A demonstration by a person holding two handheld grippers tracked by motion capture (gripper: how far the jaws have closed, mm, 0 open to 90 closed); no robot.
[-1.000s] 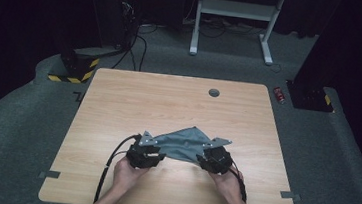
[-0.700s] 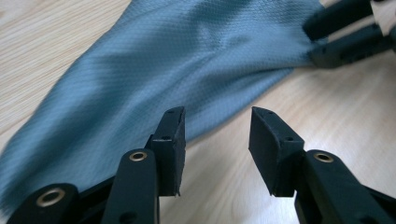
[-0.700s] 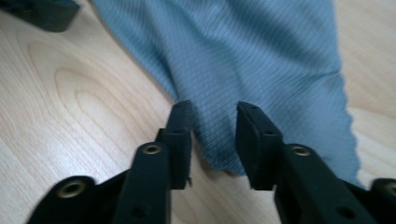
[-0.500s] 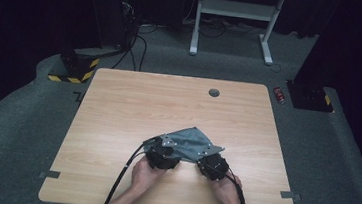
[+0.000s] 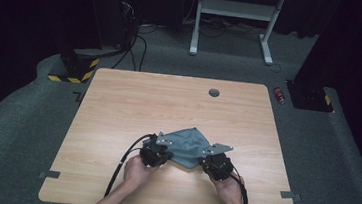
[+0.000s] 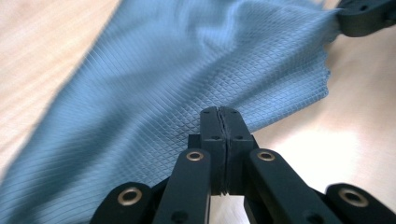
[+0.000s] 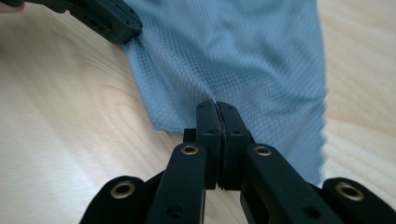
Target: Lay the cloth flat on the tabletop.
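A blue-grey waffle-weave cloth point(image 5: 188, 143) lies bunched on the near half of the wooden table point(image 5: 134, 97). My left gripper point(image 5: 160, 148) is shut on the cloth's near left edge point(image 6: 154, 84); its jaws are pressed together with fabric pinched between them point(image 6: 219, 109). My right gripper point(image 5: 212, 158) is shut on the near right edge, jaws closed on the cloth point(image 7: 216, 103). In the left gripper view the right gripper point(image 6: 369, 16) shows at the top right corner. In the right gripper view the left gripper point(image 7: 105, 18) shows at the top left, holding the cloth point(image 7: 243, 51).
A round grommet hole point(image 5: 214, 92) sits near the table's far edge. A small red can point(image 5: 279, 94) lies on the carpet off the far right corner. Black cables point(image 5: 122, 164) trail from the left gripper toward the table's front.
Both grippers have drawn closer together and shifted right, bunching the cloth between them. The cloth is more gathered than a second ago.
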